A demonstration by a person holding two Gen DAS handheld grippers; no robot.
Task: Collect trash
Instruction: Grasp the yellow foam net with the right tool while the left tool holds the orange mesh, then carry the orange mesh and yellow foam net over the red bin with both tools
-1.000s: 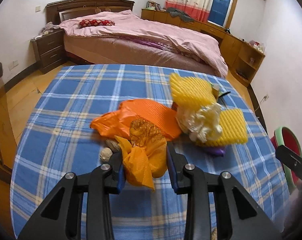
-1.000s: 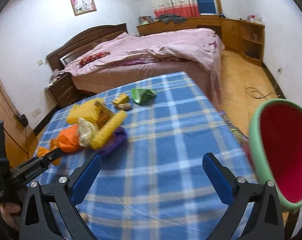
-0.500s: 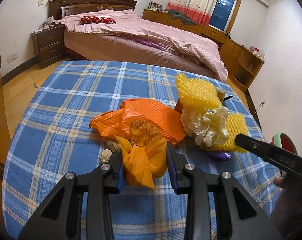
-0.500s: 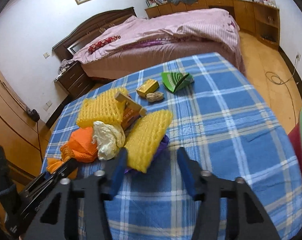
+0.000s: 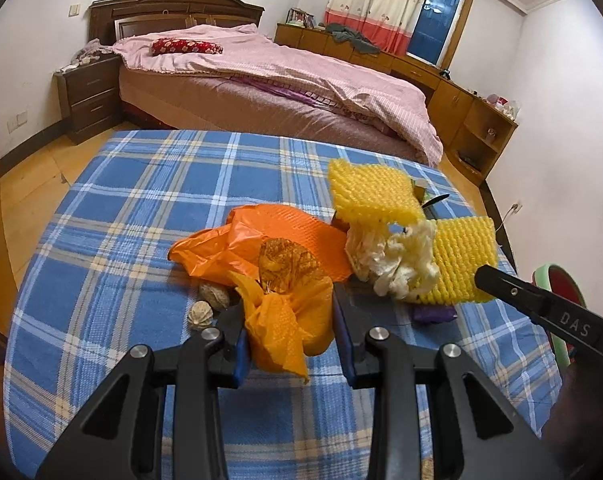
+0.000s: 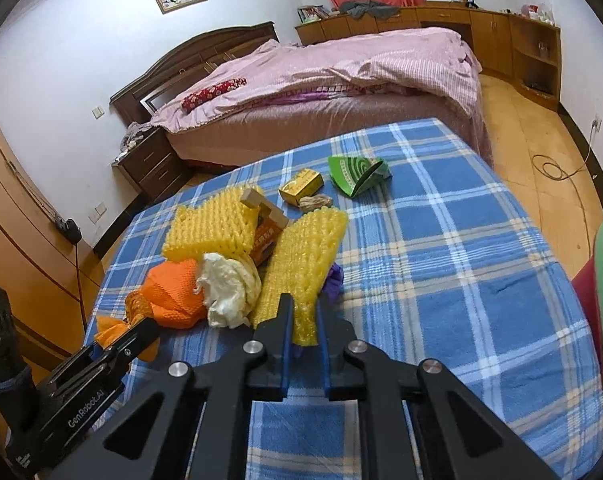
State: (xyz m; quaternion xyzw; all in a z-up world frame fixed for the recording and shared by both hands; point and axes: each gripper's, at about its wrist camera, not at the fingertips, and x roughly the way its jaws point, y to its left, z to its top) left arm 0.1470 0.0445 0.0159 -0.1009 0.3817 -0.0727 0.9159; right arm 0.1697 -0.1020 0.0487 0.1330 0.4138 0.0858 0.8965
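So the left hand-held gripper (image 5: pixel 289 334) is pinching a crumpled yellow-orange bag (image 5: pixel 285 320) between its pads, down at the near end of the trash pile on the table (image 5: pixel 141 200) with the blue plaid cloth. The right hand-held gripper (image 6: pixel 303 320) has just been closing, and its pads are now squeezing the near end of a yellow foam net (image 6: pixel 301 264), which is lying against the white wad (image 6: pixel 229 292) and the orange net (image 6: pixel 173 296). Farther back a green wrapper (image 6: pixel 357 174), a small yellow box (image 6: pixel 301 186) and two walnuts (image 5: pixel 211 300) are sitting loose on the cloth.
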